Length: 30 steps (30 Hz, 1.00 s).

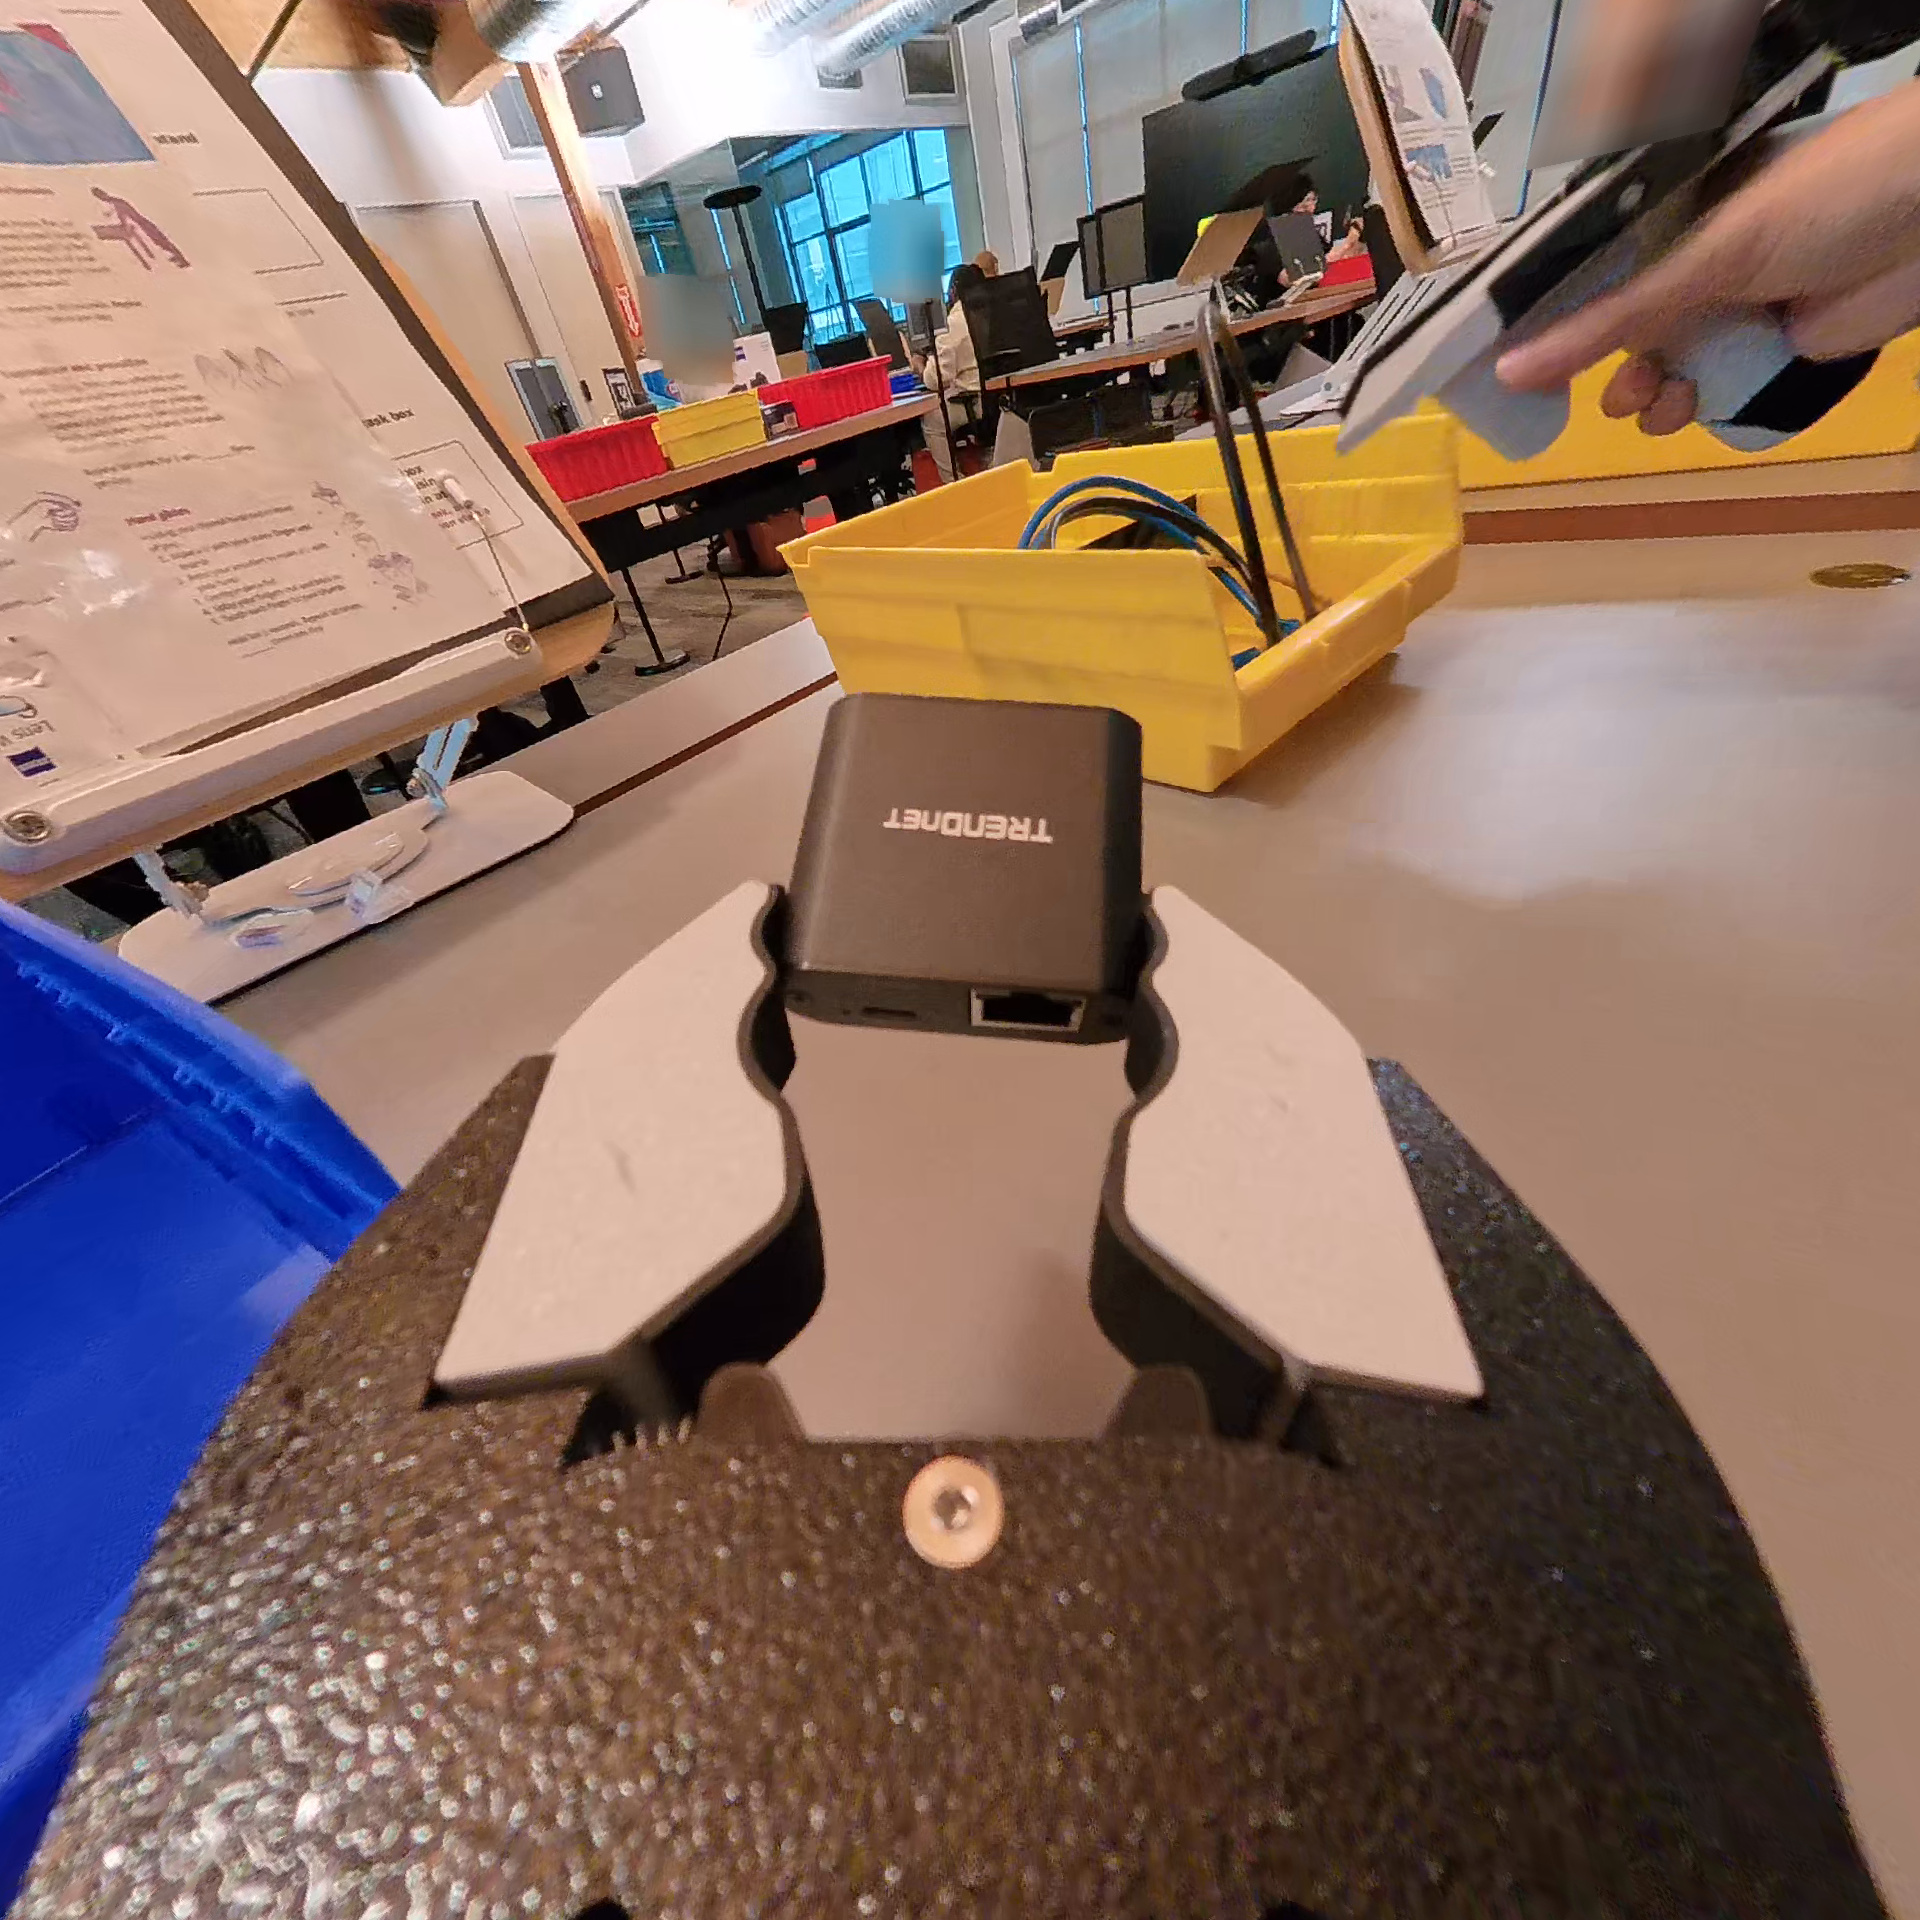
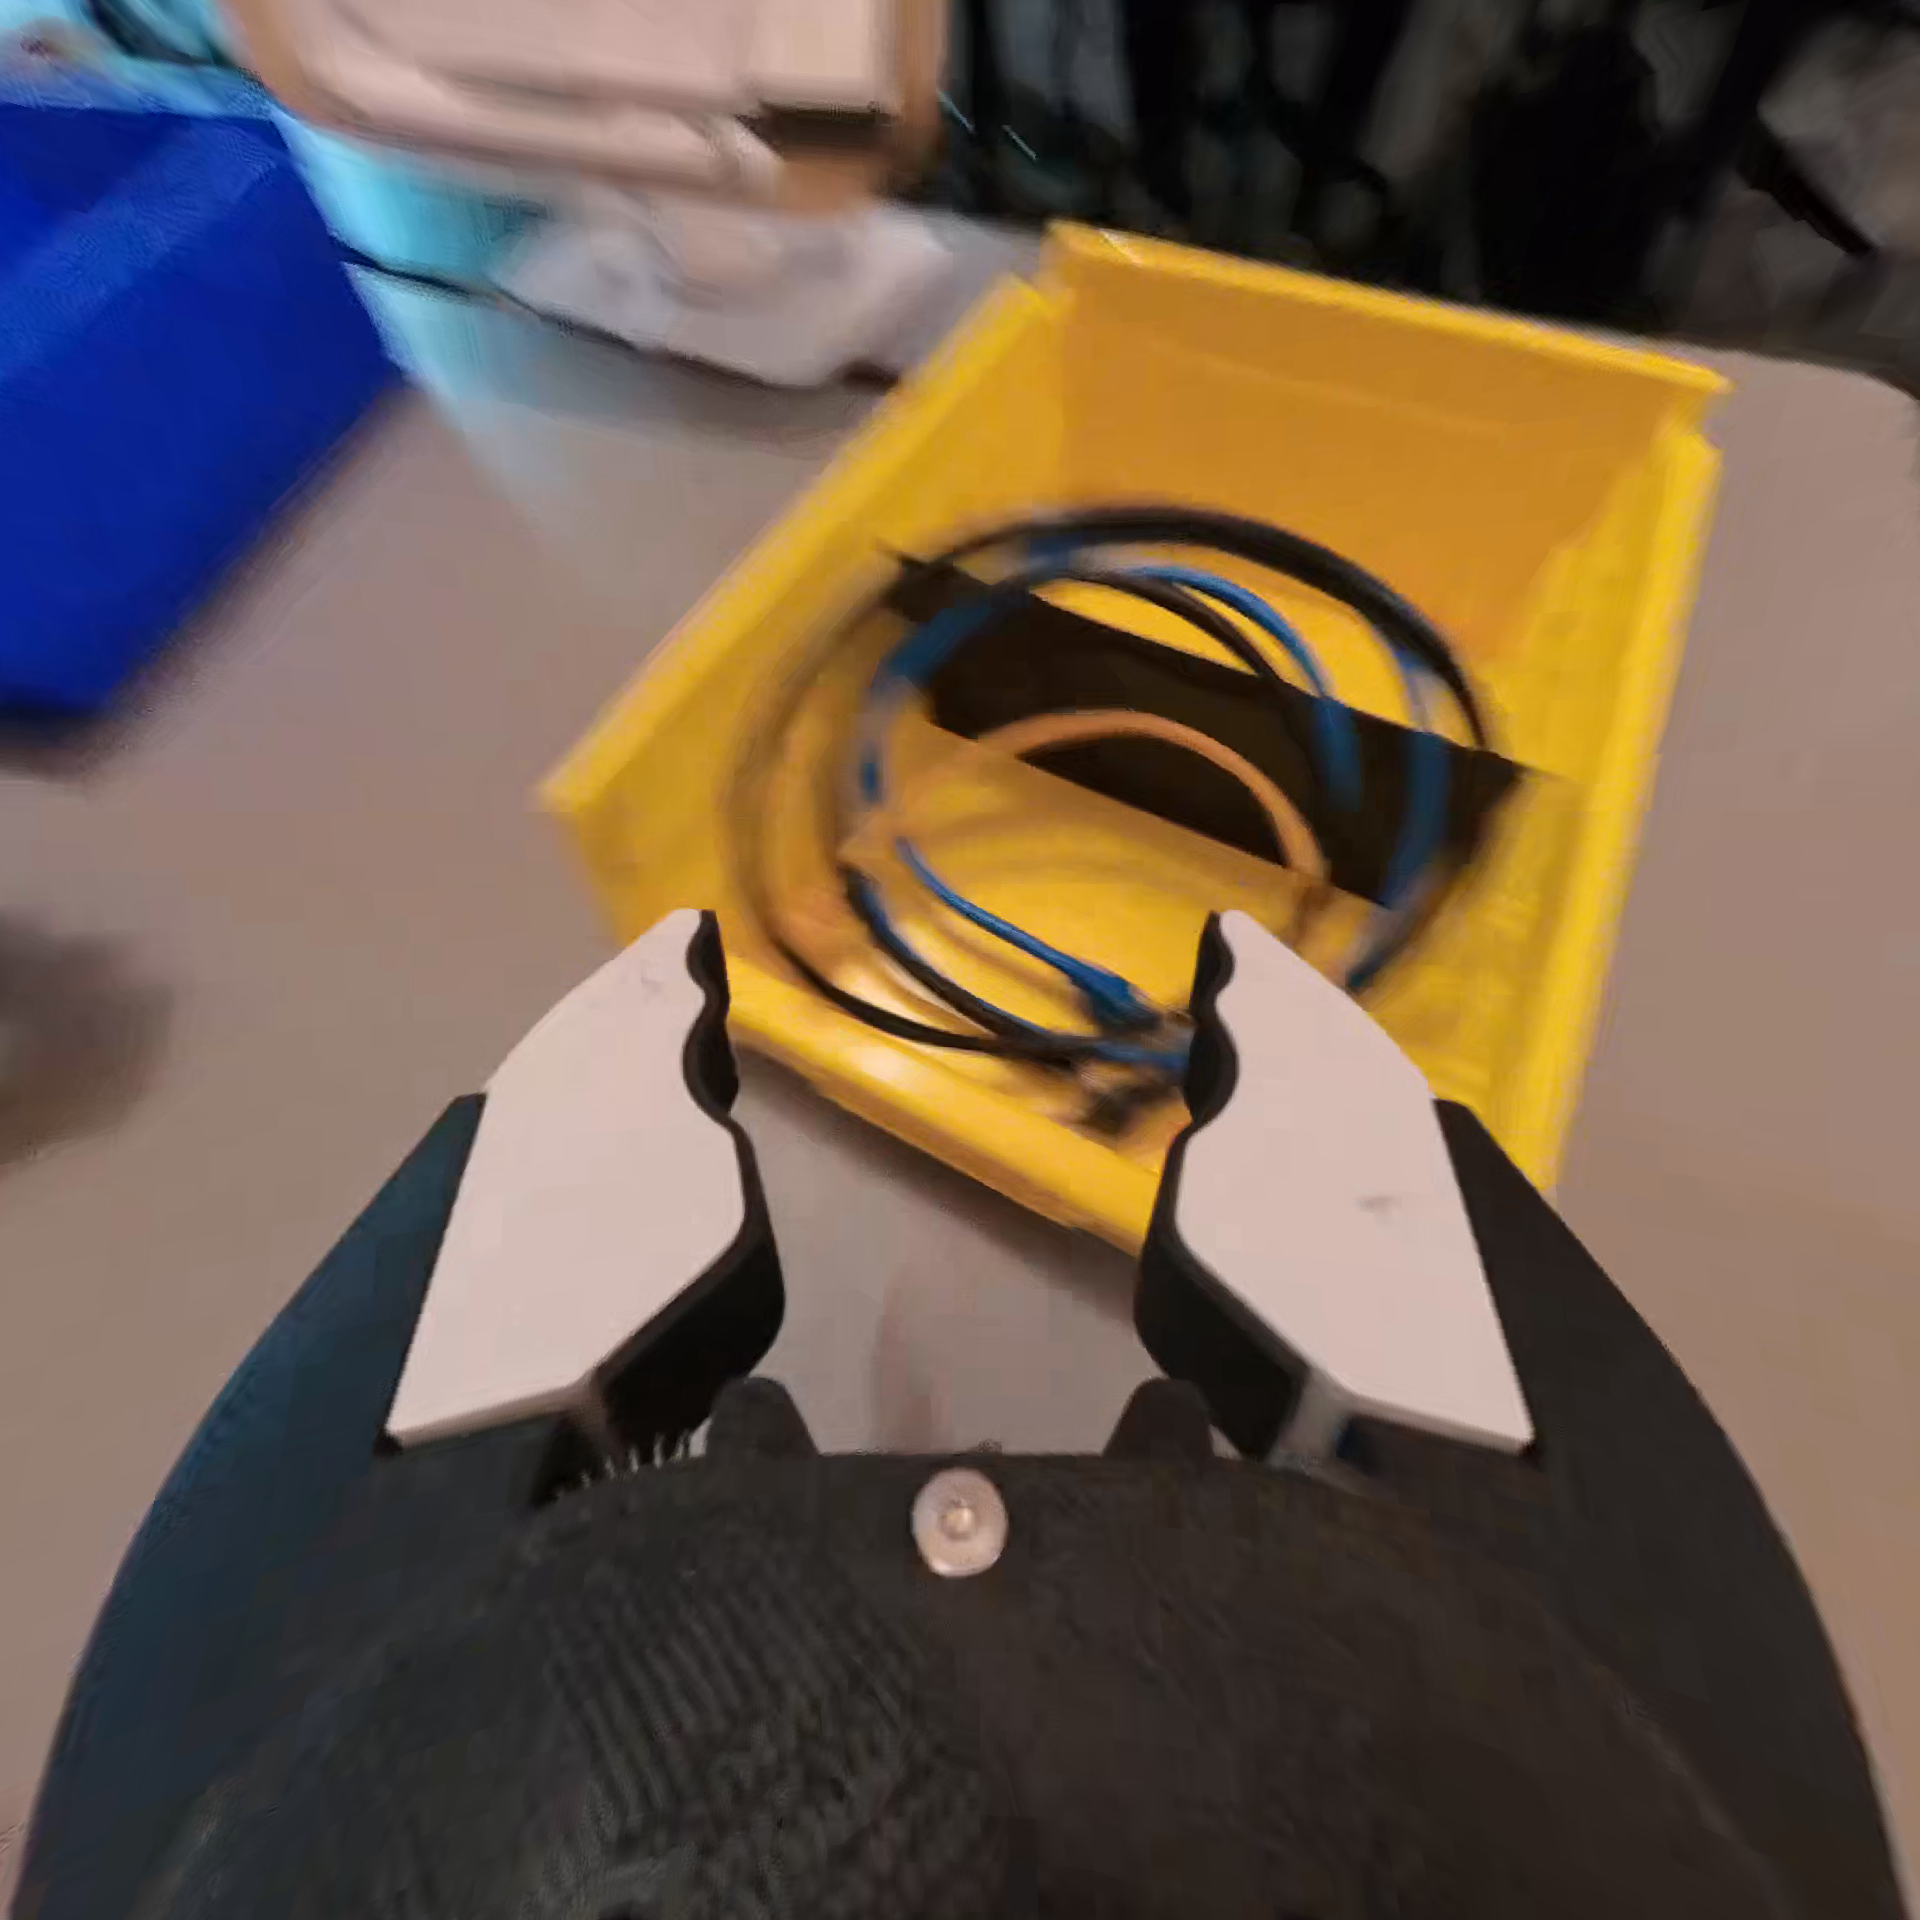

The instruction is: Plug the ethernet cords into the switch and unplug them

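My left gripper (image 1: 961,940) is shut on a small black switch (image 1: 961,862), holding it by its sides just above the grey table (image 1: 1558,935); one ethernet port faces me. A yellow bin (image 1: 1122,623) behind it holds coiled blue and black ethernet cords (image 1: 1132,514). In the right wrist view, which is blurred, my right gripper (image 2: 956,971) is open and empty, hovering over the near edge of the yellow bin (image 2: 1247,416) above the cords (image 2: 1049,977). The right gripper also shows in the left wrist view (image 1: 1455,384), held by a hand at the upper right.
A blue bin (image 1: 135,1195) sits at the left, also seen in the right wrist view (image 2: 156,416). A tilted instruction board on a white stand (image 1: 229,436) rises at the back left. A black flat strip (image 2: 1195,717) lies in the yellow bin among the cords.
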{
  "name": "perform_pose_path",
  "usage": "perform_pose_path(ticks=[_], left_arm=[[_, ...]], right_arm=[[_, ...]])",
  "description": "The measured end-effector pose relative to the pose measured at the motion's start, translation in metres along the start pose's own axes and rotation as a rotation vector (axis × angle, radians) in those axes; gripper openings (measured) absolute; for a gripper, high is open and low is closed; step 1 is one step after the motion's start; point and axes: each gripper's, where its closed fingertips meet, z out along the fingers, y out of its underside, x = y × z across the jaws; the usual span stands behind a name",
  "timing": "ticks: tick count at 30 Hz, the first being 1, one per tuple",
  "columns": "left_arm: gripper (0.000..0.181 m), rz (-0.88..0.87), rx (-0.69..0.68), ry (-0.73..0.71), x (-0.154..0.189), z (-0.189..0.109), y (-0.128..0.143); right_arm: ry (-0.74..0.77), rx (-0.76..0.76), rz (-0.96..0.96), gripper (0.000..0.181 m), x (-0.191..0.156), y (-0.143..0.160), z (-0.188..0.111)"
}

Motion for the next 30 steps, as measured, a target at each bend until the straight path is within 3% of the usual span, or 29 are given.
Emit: perform_pose_path(ticks=[4, 8, 10, 13, 15, 17, 23, 26, 30], left_arm=[[0.062, 0.005, -0.006, 0.039, 0.007, 0.002, 0.001], [0.062, 0.083, 0.024, 0.096, 0.022, 0.001, -0.006], [0.062, 0.175, 0.039, 0.109, 0.03, 0.0, -0.011], [0.062, 0.355, 0.014, 0.104, 0.041, 0.001, -0.013], [0.062, 0.469, -0.022, 0.071, 0.042, 0.002, -0.01], [0.062, 0.538, -0.035, 0.054, 0.043, 0.002, -0.008], [0.062, 0.511, 0.015, 0.063, 0.049, 0.004, -0.01], [0.064, 0.396, 0.014, 0.047, 0.044, 0.006, -0.01], [0.058, 0.174, 0.045, 0.052, 0.03, 0.002, -0.018]], right_arm=[[-0.495, 0.178, 0.172, 0.08, -0.12, -0.027, -0.004], [-0.941, 0.045, 0.366, 0.078, -0.224, -0.016, 0.01], [-1.071, -0.061, 0.398, 0.076, -0.26, -0.006, 0.018], [-1.151, -0.118, 0.369, 0.074, -0.293, -0.003, 0.024], [-1.169, -0.176, 0.289, 0.051, -0.305, 0.004, 0.025], [-1.079, -0.209, 0.174, 0.028, -0.303, 0.014, 0.035], [-1.065, -0.238, -0.008, 0.024, -0.295, 0.017, 0.032], [-0.797, -0.228, -0.173, 0.024, -0.254, 0.005, 0.051], [-0.262, -0.194, -0.386, 0.024, -0.141, -0.056, 0.076]])
